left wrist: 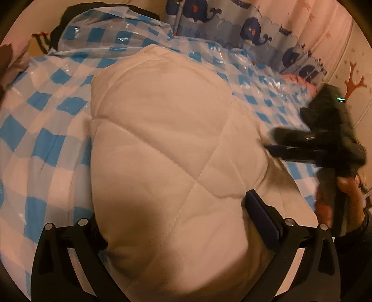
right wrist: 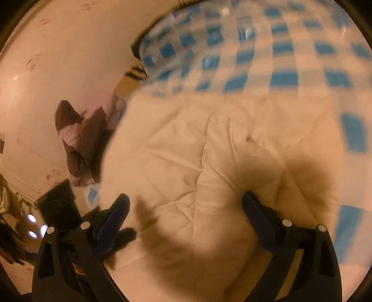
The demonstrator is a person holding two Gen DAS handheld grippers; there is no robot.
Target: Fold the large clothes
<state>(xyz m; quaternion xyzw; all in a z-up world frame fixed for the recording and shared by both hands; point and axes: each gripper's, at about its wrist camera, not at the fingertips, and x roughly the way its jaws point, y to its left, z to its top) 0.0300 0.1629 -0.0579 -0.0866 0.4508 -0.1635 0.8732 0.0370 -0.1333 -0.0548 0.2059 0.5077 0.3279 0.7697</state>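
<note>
A large white quilted garment (left wrist: pixel 162 144) lies in a puffy heap on a blue-and-white checked sheet (left wrist: pixel 46 139) under clear plastic. My left gripper (left wrist: pixel 174 209) is open wide at the garment's near edge. Its right finger (left wrist: pixel 262 216) shows, while the padding bulges over and hides the left one. My right gripper (left wrist: pixel 272 141), blurred and held by a hand (left wrist: pixel 348 192), sits at the garment's right edge. In the right wrist view the right gripper (right wrist: pixel 186 204) stands open just above the white garment (right wrist: pixel 197 151), with nothing pinched between its fingers (right wrist: pixel 118 213).
A whale-print cloth (left wrist: pixel 255 30) hangs behind the bed, against a pink wall. A brown and pink clothes heap (right wrist: pixel 76 144) lies off the bed's side on the floor. A black item (left wrist: pixel 69 14) and a striped one (left wrist: pixel 41 41) sit at the sheet's far corner.
</note>
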